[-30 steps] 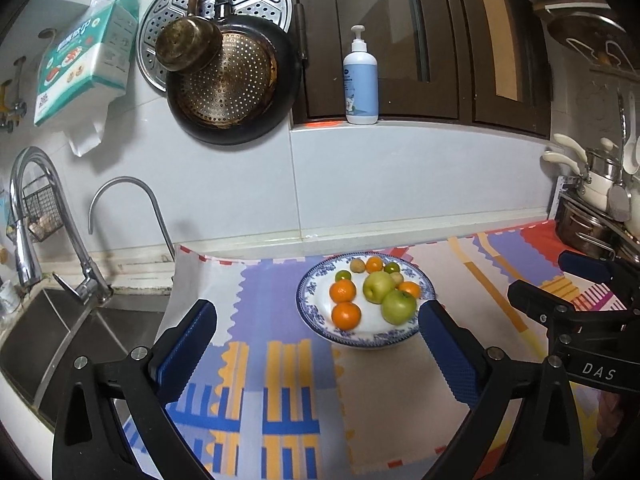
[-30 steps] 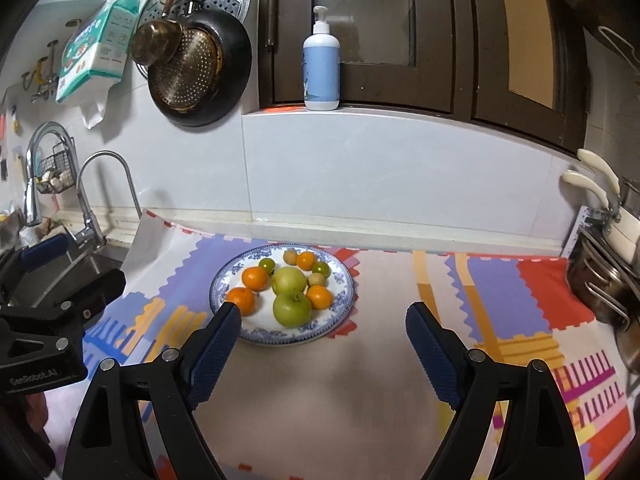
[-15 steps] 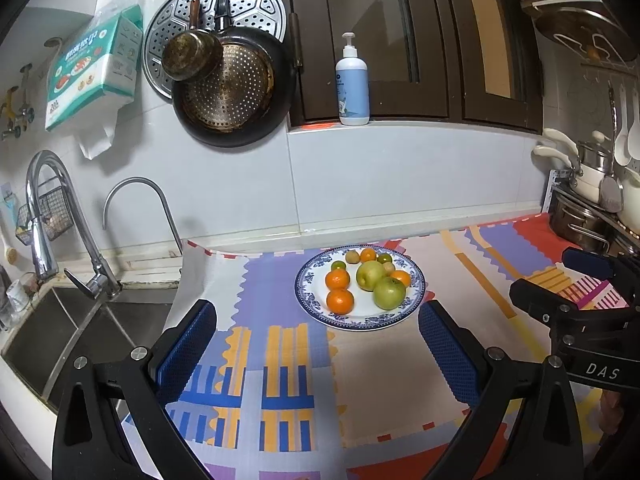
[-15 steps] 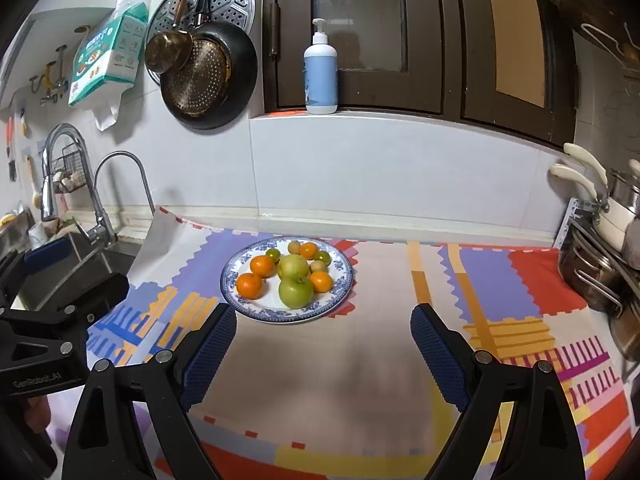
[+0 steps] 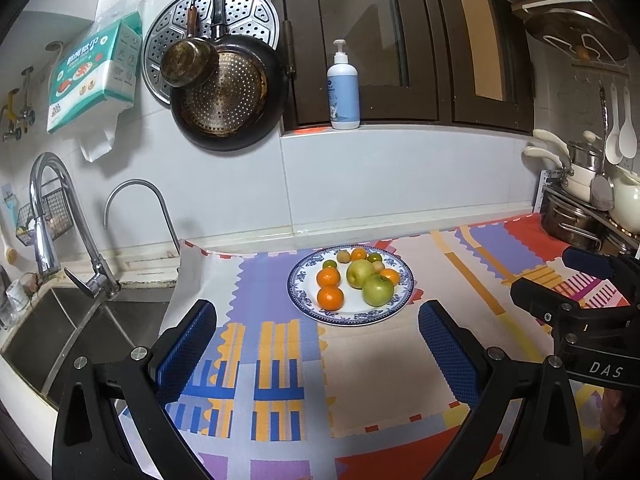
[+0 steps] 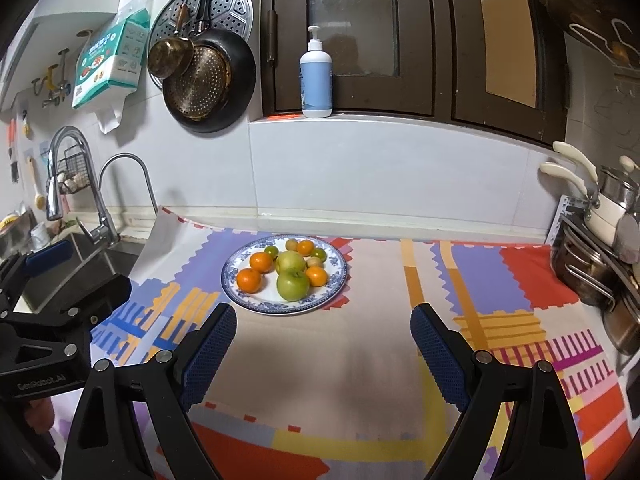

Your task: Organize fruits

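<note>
Fruits (image 6: pixel 286 270), apples and oranges, fill the plate (image 6: pixel 338 280).

Blue-rimmed plate (image 5: pixel 404 298) on patterned mat, 2 green apples (image 5: pixel 377 289), oranges (image 5: pixel 330 297), sm. fruits piled on it

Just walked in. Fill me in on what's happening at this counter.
A person holds a claw in each hand over a patterned mat. Both the left claw and the right claw are open and empty, hanging short of a blue-rimmed plate. Green apples, oranges and smaller fruits sit on it, none gripped.
</note>
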